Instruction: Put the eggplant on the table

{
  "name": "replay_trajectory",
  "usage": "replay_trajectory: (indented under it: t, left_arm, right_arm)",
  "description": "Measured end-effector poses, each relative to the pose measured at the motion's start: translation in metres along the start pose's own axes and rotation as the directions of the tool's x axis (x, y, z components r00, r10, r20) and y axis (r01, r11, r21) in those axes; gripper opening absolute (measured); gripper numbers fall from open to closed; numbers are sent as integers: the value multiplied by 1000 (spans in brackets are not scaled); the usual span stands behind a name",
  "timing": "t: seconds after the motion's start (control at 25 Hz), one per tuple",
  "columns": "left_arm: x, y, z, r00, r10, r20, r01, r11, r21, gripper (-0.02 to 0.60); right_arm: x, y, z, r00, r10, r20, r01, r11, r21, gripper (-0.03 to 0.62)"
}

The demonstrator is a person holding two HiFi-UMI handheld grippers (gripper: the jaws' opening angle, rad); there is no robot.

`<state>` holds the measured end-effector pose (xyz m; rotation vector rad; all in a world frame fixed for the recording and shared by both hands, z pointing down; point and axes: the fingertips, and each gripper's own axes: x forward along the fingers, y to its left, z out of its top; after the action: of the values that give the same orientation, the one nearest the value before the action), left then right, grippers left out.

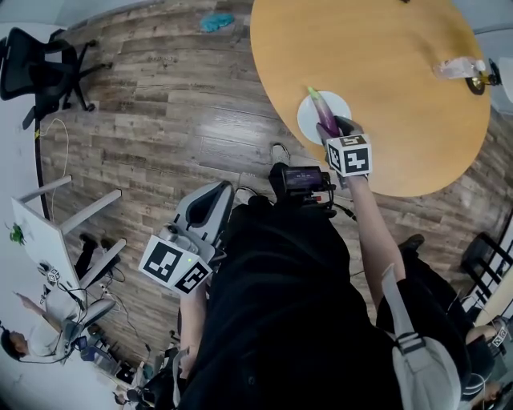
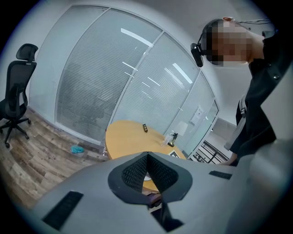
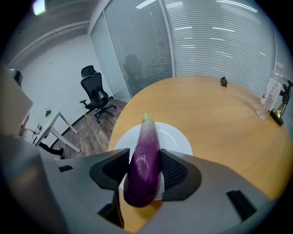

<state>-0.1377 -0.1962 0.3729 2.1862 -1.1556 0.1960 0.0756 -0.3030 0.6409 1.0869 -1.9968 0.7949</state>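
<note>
A purple eggplant (image 1: 324, 112) (image 3: 144, 153) with a green tip is clamped between the pads of my right gripper (image 1: 331, 130) (image 3: 145, 170), which is shut on it. It hangs tip-forward just above a white plate (image 1: 307, 122) (image 3: 179, 140) near the front edge of the round wooden table (image 1: 385, 88) (image 3: 219, 119). I cannot tell whether the eggplant touches the plate. My left gripper (image 1: 220, 194) (image 2: 147, 157) is held low beside my body, away from the table (image 2: 126, 137), its jaws together with nothing in them.
A clear bottle (image 1: 458, 68) (image 3: 270, 98) and a small dark object (image 3: 223, 81) stand at the table's far side. A black office chair (image 1: 40, 68) (image 3: 94, 91), a white desk (image 1: 48, 232) and a teal item (image 1: 216, 22) are on the wooden floor.
</note>
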Motion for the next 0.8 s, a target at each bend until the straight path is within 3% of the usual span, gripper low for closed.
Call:
replay_trajectory:
  t: [0.8]
  left_arm:
    - [-4,5,-1,1000,1,0,-1,1000,-11,11]
  right_arm:
    - [-2,3,9,1000,-11,11,12,999,-44,252]
